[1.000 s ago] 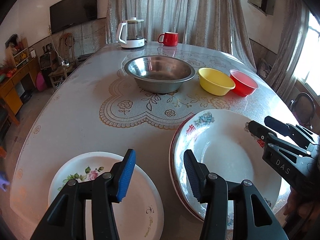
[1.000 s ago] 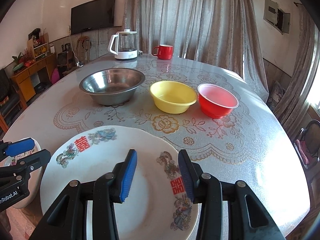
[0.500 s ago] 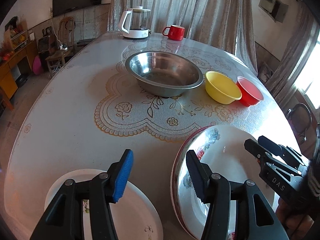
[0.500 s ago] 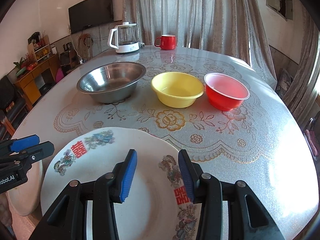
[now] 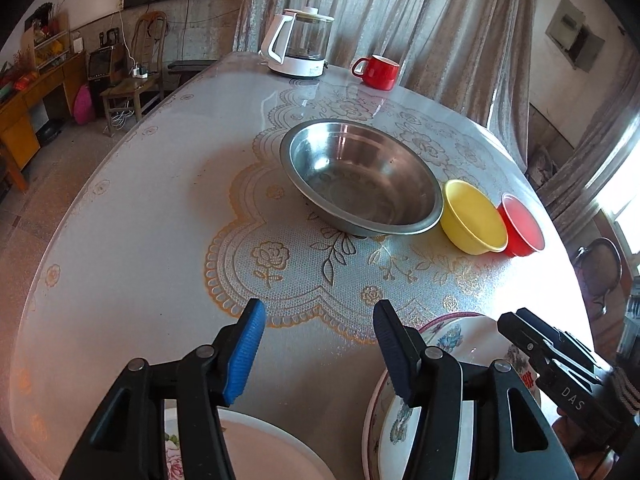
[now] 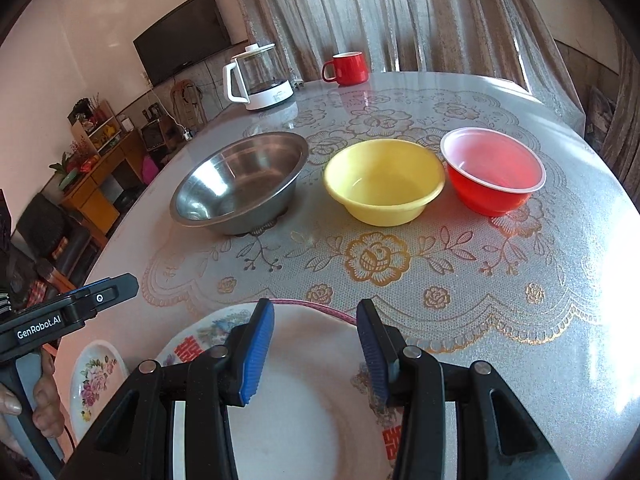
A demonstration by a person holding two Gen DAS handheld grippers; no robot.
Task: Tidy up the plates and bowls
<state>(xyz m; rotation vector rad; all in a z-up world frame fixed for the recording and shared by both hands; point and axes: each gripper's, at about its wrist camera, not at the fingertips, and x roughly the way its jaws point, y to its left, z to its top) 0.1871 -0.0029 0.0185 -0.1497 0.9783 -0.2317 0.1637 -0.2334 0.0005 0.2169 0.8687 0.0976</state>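
Steel, yellow plastic and red plastic sit in a row across the middle of the right wrist view: a steel bowl (image 6: 240, 182) at centre left, a yellow bowl (image 6: 384, 180) just beside it, and a red bowl (image 6: 494, 170) at the right, close to the yellow one. All three rest on the lace-patterned cloth of the round bench (image 6: 520, 300).

At the far left edge of that view, a hand (image 6: 40, 396) grips the handle of the left gripper (image 5: 316, 346), whose fingers (image 5: 244, 348) stand roughly half apart over bare bench with nothing between them. Under it, at the lower left, lies a small floral plate (image 6: 94, 380).

At the lower centre sits a large plate (image 6: 304, 400) with red characters and a pink rim, near the bench's front edge and well apart from the bowls. The right gripper (image 6: 316, 350) hangs over this plate with its blue fingers (image 6: 258, 352) parted to a moderate gap; they grip nothing, and I cannot tell whether the tips touch the plate.

In the upper part of the frame, a white kettle (image 6: 260, 78) stands left of a red mug (image 6: 348, 68), both at the bench's far side before the curtains.
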